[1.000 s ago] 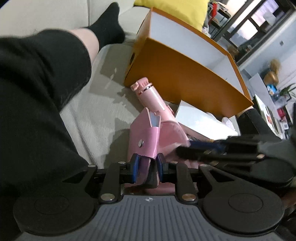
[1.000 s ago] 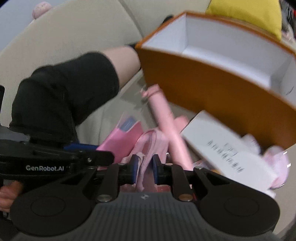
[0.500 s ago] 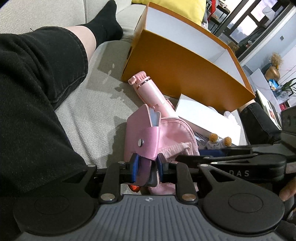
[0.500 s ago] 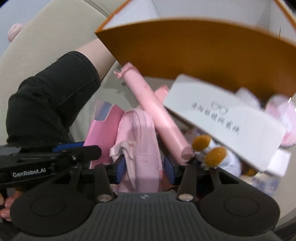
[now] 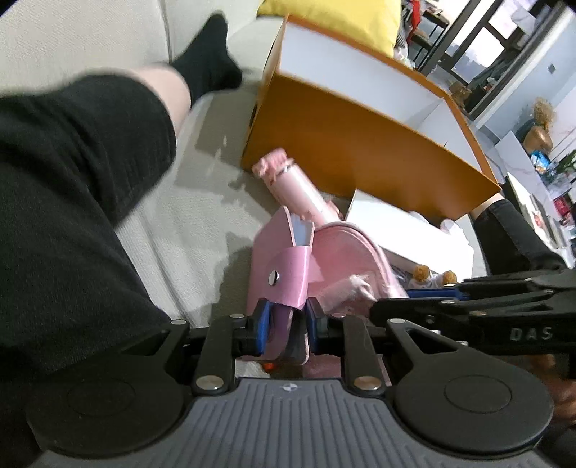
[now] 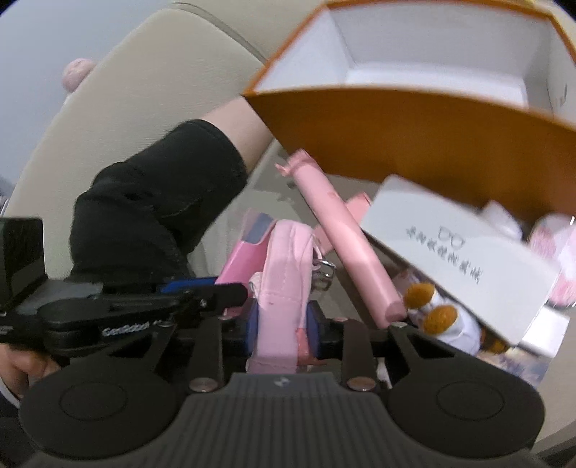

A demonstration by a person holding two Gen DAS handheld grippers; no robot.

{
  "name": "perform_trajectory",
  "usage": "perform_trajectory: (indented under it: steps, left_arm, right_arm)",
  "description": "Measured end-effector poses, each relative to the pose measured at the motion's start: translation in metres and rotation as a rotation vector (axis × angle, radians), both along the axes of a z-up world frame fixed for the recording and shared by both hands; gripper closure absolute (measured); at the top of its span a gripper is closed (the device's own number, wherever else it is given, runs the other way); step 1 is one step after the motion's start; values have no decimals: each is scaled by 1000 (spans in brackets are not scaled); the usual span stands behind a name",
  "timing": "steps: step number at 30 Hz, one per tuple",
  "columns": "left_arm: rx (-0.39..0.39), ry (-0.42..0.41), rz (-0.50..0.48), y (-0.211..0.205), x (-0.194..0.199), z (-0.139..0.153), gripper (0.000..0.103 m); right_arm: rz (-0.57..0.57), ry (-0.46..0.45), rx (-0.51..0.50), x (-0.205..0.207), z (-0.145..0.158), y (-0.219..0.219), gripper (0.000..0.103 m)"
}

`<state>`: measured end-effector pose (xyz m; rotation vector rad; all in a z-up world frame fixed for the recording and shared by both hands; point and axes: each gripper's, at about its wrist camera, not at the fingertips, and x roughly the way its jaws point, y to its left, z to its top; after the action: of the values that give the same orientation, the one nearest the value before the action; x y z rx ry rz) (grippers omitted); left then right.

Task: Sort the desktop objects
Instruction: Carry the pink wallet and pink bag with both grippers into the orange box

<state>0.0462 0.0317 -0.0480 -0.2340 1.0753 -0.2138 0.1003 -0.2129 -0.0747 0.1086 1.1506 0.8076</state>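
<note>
My left gripper (image 5: 286, 324) is shut on a pink snap case (image 5: 279, 266) lying on the sofa. My right gripper (image 6: 282, 325) is shut on a pink fabric pouch (image 6: 284, 266) next to it; the pouch also shows in the left wrist view (image 5: 354, 259). A pink cylindrical stick (image 6: 345, 230) lies behind them, its far end against the open orange box (image 6: 424, 144). A white glasses box (image 6: 464, 259) lies on several small items, with a small plush toy (image 6: 437, 316) under it.
The person's leg in black shorts (image 5: 72, 201) lies on the left of the beige sofa seat (image 5: 187, 223). A yellow cushion (image 5: 334, 18) sits behind the orange box (image 5: 360, 144). The other gripper (image 5: 486, 306) crosses the right of the left wrist view.
My right gripper was shut, opened around the pink pouch half a second ago, and has now shut on it. My left gripper has kept its hold on the pink case.
</note>
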Motion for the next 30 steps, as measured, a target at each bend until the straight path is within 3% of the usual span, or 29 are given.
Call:
perform_trajectory:
  steps: [10,20,26,30]
  left_arm:
    - [-41,-167,-47,-4,1,61,84]
    - [-93,-351,-117,-39,46,125,84]
    - [-119,-374,-145,-62,85,135,84]
    - [-147,-347,-147,-74,109,126,84]
  right_arm:
    - [-59,-250,-20,-4,71,-43,75]
    - [-204,-451,-52,25,131,-79,75]
    - [-279,-504,-88,58,140,-85,75]
    - [-324,-522,-131,82,135,-88,75]
